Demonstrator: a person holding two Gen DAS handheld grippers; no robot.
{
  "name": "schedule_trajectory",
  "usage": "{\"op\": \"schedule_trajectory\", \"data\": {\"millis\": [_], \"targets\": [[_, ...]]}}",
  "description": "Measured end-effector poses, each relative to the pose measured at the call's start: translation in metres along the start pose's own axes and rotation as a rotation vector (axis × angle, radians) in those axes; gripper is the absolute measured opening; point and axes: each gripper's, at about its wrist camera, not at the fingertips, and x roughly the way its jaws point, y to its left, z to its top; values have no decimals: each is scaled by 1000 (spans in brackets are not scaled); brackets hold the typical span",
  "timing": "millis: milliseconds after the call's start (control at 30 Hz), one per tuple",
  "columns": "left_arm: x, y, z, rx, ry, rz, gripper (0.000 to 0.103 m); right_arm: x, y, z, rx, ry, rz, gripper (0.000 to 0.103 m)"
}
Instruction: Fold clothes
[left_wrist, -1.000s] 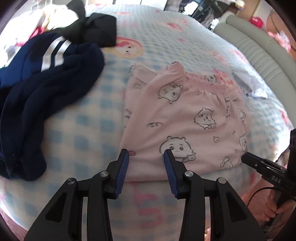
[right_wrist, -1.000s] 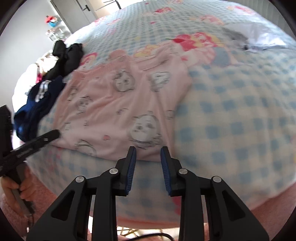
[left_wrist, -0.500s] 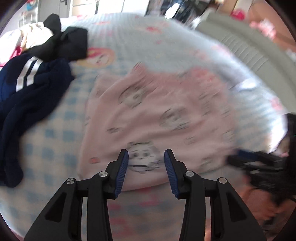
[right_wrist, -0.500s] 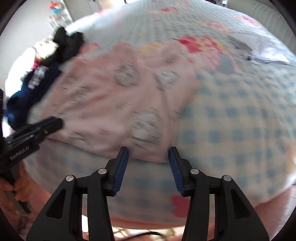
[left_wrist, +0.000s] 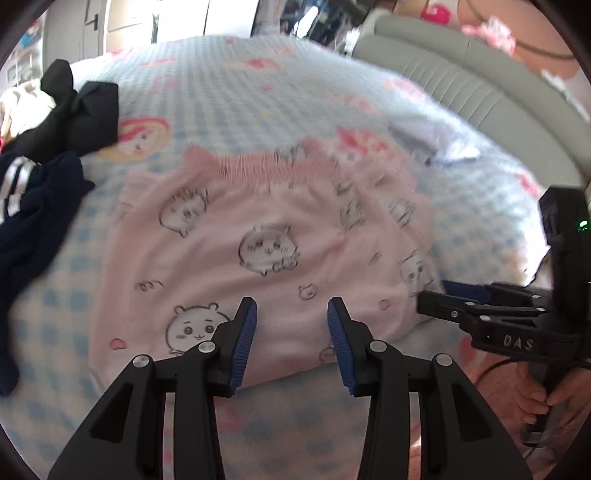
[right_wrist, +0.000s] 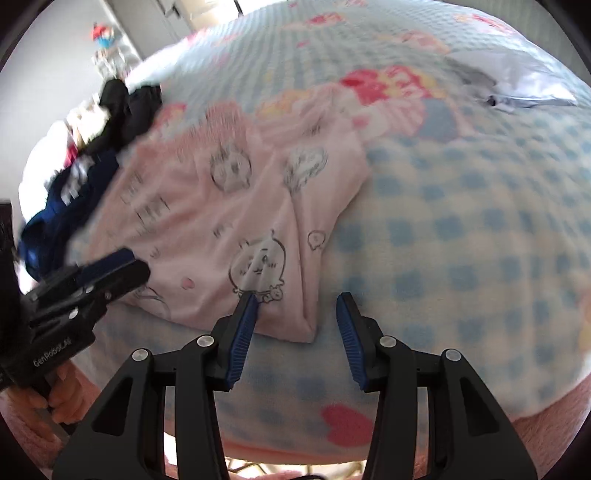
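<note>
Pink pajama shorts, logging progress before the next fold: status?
Left gripper open. Right gripper just opened, nothing gripped. Pink pajama shorts flat on checked blanket. Dark clothes pile off to the side.

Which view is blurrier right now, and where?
Right wrist view: motion smear across the far half of the pink garment and the dark pile; its near corner stays crisp. Left wrist view: milder blur, prints readable; bright window glare up top; fisheye bends the bed.

The pink pajama pants (left_wrist: 273, 236) I'm folding lie flat on the blue-checked bed (left_wrist: 236, 99), doubled over, gathered waistband toward the far side. They are pale pink with outlined cartoon animals. Their near edge runs along the bed's edge, one corner (right_wrist: 303, 328) slightly creased.
</note>
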Motion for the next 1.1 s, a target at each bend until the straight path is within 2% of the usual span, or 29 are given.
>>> {"op": "schedule_trajectory", "data": {"millis": [33,100,300,400,533,667,833,900,967,1000,1100], "targets": [[6,2,-2,-8,21,23,42,5,3,-2,-28,15,-20,46],[8,7,-4,-17,26,15,43,6,3,-7,-69,24,-35,46],[-4,21,-11,-57,23,11,43,-2,-12,-20,-85,61,-111,45],[-17,29,-17,-85,-16,-8,43,-22,-19,-16,-25,24,-65,45],[-23,41,-22,-129,-43,-17,43,-50,-18,-5,-15,-77,10,47],[-15,42,-22,-128,-21,3,43,-40,1,14,-42,-86,-8,47],[-23,49,-23,-142,-33,-9,43,-63,9,24,-11,-179,17,47],[-22,53,-23,-155,-30,-20,43,-72,14,30,-28,-242,-16,47],[-22,50,-21,-152,-37,-40,43,-79,15,34,-37,-272,-18,51],[-21,49,-20,-149,-40,-50,43,-71,16,36,-50,-246,12,55],[-16,41,-20,-130,-38,-69,46,-41,25,36,-101,-143,69,54]]}}
